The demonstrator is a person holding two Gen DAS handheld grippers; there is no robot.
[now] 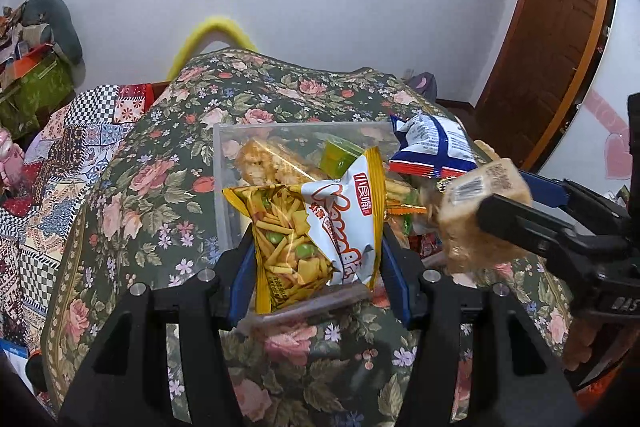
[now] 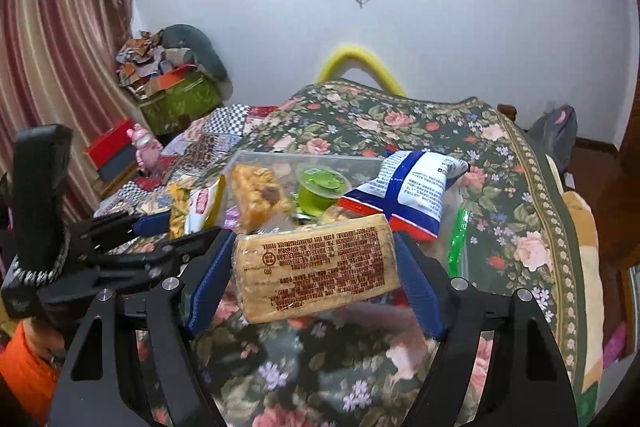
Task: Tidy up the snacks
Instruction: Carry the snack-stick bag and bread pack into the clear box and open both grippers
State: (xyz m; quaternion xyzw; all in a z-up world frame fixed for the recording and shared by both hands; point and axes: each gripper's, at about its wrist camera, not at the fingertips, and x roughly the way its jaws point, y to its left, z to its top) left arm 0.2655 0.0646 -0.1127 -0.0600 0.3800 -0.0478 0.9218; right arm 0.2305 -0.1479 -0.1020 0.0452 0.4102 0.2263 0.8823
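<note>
My left gripper (image 1: 318, 239) is shut on a yellow and white bag of mixed fried snacks (image 1: 316, 227) and holds it over the near edge of a clear plastic box (image 1: 224, 163). My right gripper (image 2: 316, 259) is shut on a wrapped tan rice cake bar (image 2: 316, 267), which also shows in the left wrist view (image 1: 476, 211) to the right of the bag. The box holds a golden puffed bar (image 2: 256, 195), a green jelly cup (image 2: 322, 187) and other packets. A blue and white bag (image 2: 408, 195) leans on its right side.
The box stands on a green floral cloth (image 1: 168, 163) over a bed. A clear zip bag with a green seal (image 2: 458, 243) lies to the right of the box. Boxes and clutter (image 2: 172, 95) sit at the far left by a curtain. A wooden door (image 1: 552, 59) is at the right.
</note>
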